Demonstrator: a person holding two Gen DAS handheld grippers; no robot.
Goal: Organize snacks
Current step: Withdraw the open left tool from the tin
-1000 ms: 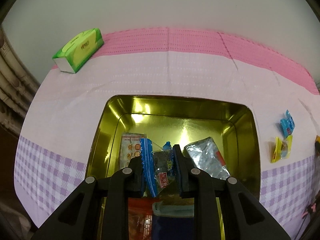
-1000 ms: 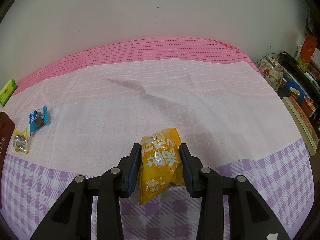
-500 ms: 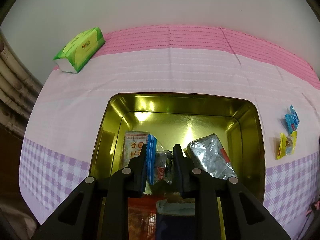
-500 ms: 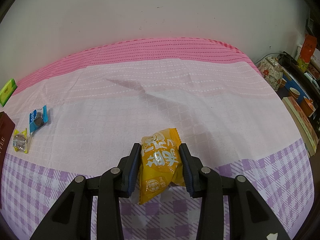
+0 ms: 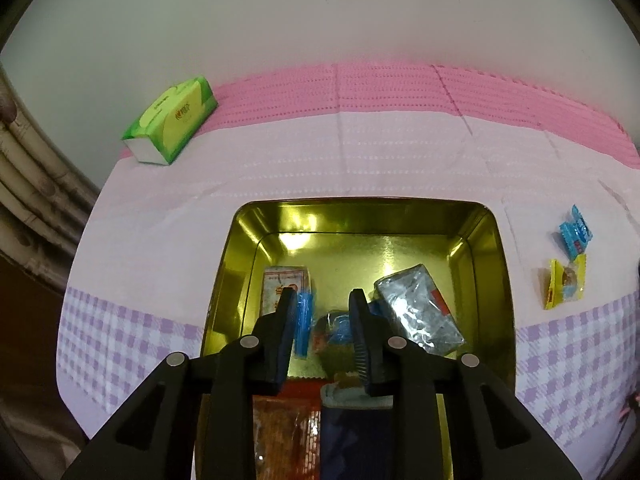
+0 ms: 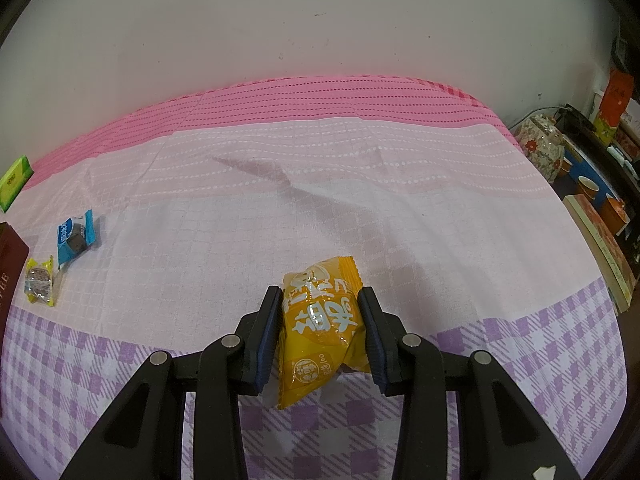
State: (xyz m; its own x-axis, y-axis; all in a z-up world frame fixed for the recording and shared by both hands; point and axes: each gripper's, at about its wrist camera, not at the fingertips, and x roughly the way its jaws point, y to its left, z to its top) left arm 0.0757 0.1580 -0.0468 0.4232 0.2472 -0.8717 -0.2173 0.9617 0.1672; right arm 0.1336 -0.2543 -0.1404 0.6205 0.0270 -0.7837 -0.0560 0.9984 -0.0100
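Two steps run together: the left gripper (image 5: 322, 304) is opening its jaws over the gold tin (image 5: 228, 280), and the blue-edged snack (image 5: 326, 326) slips loose between them onto the other packets, while the right gripper (image 6: 320, 308) pinches a yellow packet (image 6: 320, 320) above the tablecloth (image 6: 280, 208). Next, I think, the yellow packet must travel to the tin. Only the left view shows the tin's inside; only the right view shows the yellow packet.
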